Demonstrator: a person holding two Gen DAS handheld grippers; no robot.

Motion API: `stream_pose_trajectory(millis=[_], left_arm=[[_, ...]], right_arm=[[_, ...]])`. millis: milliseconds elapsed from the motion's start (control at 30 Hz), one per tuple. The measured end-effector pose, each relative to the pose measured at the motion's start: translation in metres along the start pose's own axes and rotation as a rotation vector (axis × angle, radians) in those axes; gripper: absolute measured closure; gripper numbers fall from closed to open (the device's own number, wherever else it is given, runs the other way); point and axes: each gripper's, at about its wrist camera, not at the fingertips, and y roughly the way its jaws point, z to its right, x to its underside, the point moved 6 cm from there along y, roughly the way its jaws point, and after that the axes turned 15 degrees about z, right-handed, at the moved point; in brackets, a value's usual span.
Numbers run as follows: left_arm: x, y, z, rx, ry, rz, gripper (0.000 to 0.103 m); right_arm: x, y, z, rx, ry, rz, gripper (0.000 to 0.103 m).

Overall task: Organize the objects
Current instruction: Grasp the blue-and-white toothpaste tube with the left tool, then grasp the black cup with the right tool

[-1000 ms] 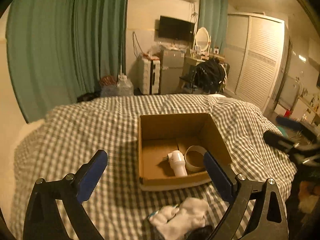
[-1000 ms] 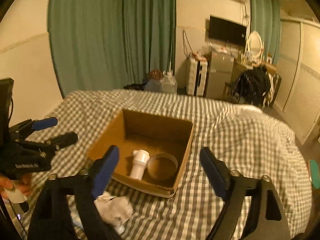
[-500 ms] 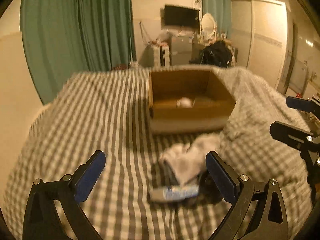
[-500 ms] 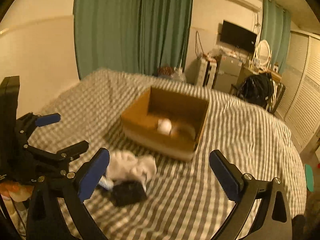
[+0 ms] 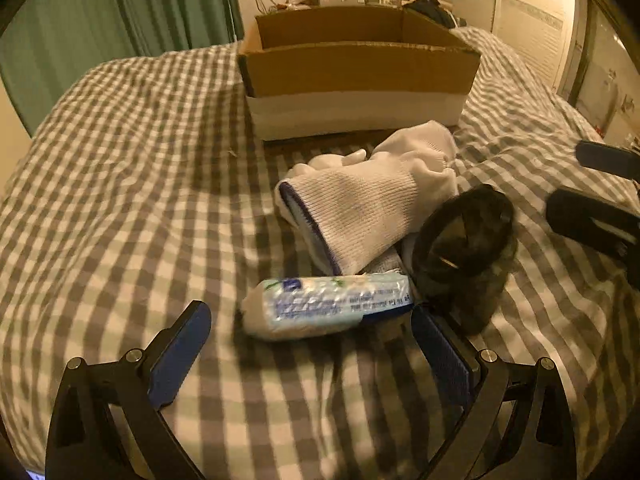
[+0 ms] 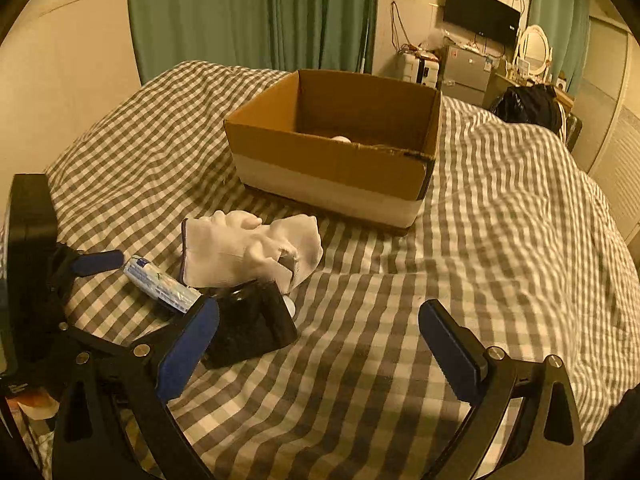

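A small pile lies on the checked bed in front of an open cardboard box (image 5: 356, 68) (image 6: 332, 152). In it are white knit gloves (image 5: 368, 196) (image 6: 244, 248), a white and blue packet (image 5: 328, 304) (image 6: 160, 280) and a dark round object (image 5: 464, 248) (image 6: 252, 320). My left gripper (image 5: 316, 352) is open, low over the bed, with the packet just ahead between its fingers. My right gripper (image 6: 320, 344) is open and empty, to the right of the pile. A white item (image 6: 342, 139) just shows inside the box.
The checked bedspread (image 6: 480, 240) covers the whole bed. Green curtains (image 6: 256, 12) hang behind it. A TV, cabinets and a dark bag (image 6: 528, 104) stand at the far wall. The right gripper's fingers (image 5: 600, 188) show at the right edge of the left wrist view.
Both grippers have dropped and pulled back from above the box to low over the bed. The left one has closed in on the pile, with the packet now between its open fingers.
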Motion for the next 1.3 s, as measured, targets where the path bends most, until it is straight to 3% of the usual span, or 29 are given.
stream_pose_trajectory(millis=[67,133,400,533,700,900,1067,1100,1300], left_arm=[[-0.001,0.006,0.0,0.001,-0.002,-0.011,0.004],[-0.001,0.011,0.001,0.012,-0.01,-0.022,0.016],[-0.009,-0.019,-0.015,0.0,-0.091,0.068,0.017],[-0.018,-0.034,-0.037,-0.063,-0.132,0.105,0.017],[-0.02,-0.038,-0.051,-0.067,-0.156,0.117,0.017],[-0.017,-0.036,-0.048,-0.049,-0.157,0.108,0.017],[-0.016,-0.037,-0.045,-0.04,-0.148,0.109,0.017],[-0.015,-0.037,-0.044,-0.039,-0.15,0.109,0.017],[-0.015,-0.041,-0.044,-0.031,-0.158,0.1,0.017]], right_arm=[[0.003,0.002,0.001,0.0,0.01,-0.006,0.003],[0.004,0.001,0.002,0.003,0.016,-0.008,0.003],[0.005,-0.001,-0.007,0.001,-0.015,-0.007,0.003],[0.008,0.003,-0.024,-0.036,-0.053,-0.018,0.003],[0.017,0.02,-0.046,-0.087,-0.102,-0.068,0.003],[0.033,0.045,-0.054,-0.078,-0.141,-0.149,0.003],[0.04,0.047,-0.052,-0.074,-0.135,-0.167,0.015],[0.04,0.047,-0.053,-0.078,-0.14,-0.165,0.023],[0.041,0.039,-0.056,-0.082,-0.153,-0.143,0.023]])
